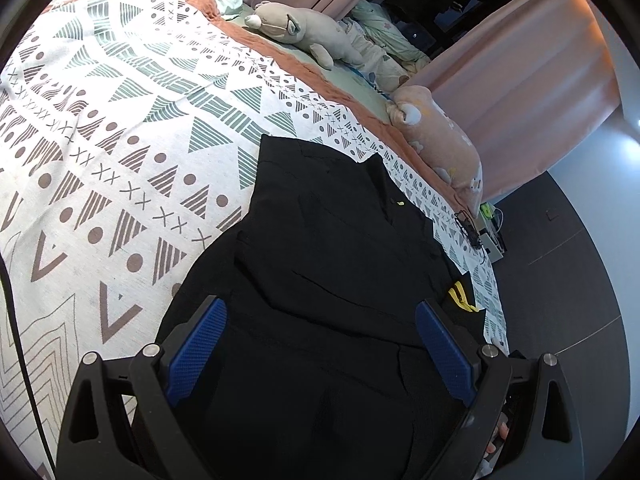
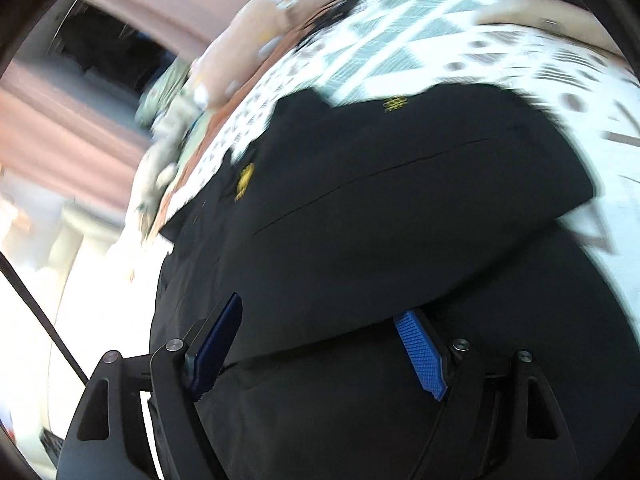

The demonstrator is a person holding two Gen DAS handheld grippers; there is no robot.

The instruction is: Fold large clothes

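Note:
A large black garment (image 1: pixel 320 264) with small yellow marks lies partly folded on the patterned bed cover (image 1: pixel 120 128), near the bed's right edge. My left gripper (image 1: pixel 320 320) is open, its blue pads (image 1: pixel 198 352) spread wide just above the garment's near end, holding nothing. In the right wrist view the same black garment (image 2: pixel 380 208) fills the frame, with a folded layer lying over a lower one. My right gripper (image 2: pixel 324 332) is open close over that fold edge, blue pads (image 2: pixel 420 352) apart. This view is motion blurred.
A grey plush toy (image 1: pixel 304 28) and a pink plush pillow (image 1: pixel 440 140) lie along the bed's far side, with bundled bedding (image 1: pixel 380 40) beyond. Pink curtains (image 1: pixel 520 60) hang behind. Dark floor (image 1: pixel 560 260) lies right of the bed, with glasses (image 1: pixel 468 228) at the edge.

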